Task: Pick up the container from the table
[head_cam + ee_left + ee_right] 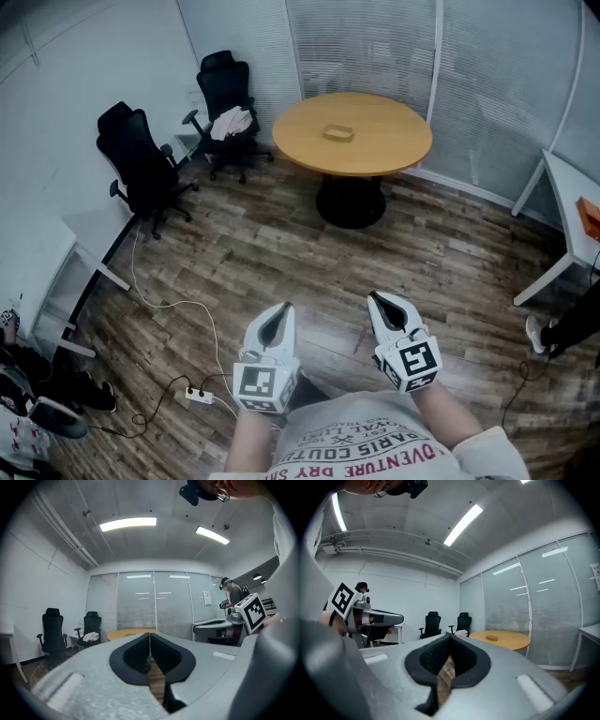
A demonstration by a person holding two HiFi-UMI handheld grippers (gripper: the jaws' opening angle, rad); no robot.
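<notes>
Ahead, the small tan container [338, 132] lies near the middle of the round wooden table [394, 155] at the far side of the room, well apart from both my tongs. My left tongs [281, 311] and right tongs [376, 300] are held level and near me, side by side. Each has its dark pads pressed together with nothing between them.

From the right tongs [449, 641] the container [491, 638] shows as a low block on the tabletop [511, 641]. From the left tongs [149, 641] only a thin sliver of the table [126, 633] clears the jaws, and I cannot make out the container there.

A white desk [574, 202] at the right is cut off by the edge, as is an orange thing [591, 217] on it. Below it a person's shoe [534, 333] pokes in. A dark heap [37, 398] at the near left corner is too cropped to name.

Bare plank floor [281, 253] lies open between me and the table's black pedestal [352, 202]. A power strip [198, 396] and its white cable [173, 305] lie on the floor to the near left. Two black office chairs [141, 164] stand far left by the wall, the farther one carrying a white cloth [232, 122].
</notes>
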